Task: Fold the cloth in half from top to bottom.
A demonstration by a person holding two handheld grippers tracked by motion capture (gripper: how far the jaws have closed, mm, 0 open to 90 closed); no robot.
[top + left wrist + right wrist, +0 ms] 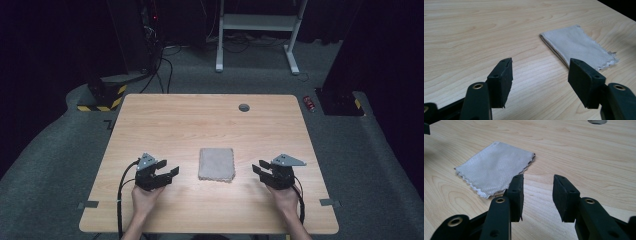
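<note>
A folded grey cloth [216,164] lies flat on the wooden table [200,120], a little in front of its middle. My left gripper [168,168] hovers to the cloth's left, open, with only bare wood between its jaws; in its own view [540,77] the cloth [579,46] lies ahead to the right. To the right of the cloth is my right gripper [259,169], also open and empty. In its own view [537,195] the cloth [494,171], with its scalloped edges, lies ahead to the left, apart from the jaws.
A round cable hole [244,107] sits near the table's far edge, seen again as the hole [597,121] in the right gripper view. Beyond the table stand a white desk frame [257,30] and a yellow-black striped base [102,97] on the grey carpet.
</note>
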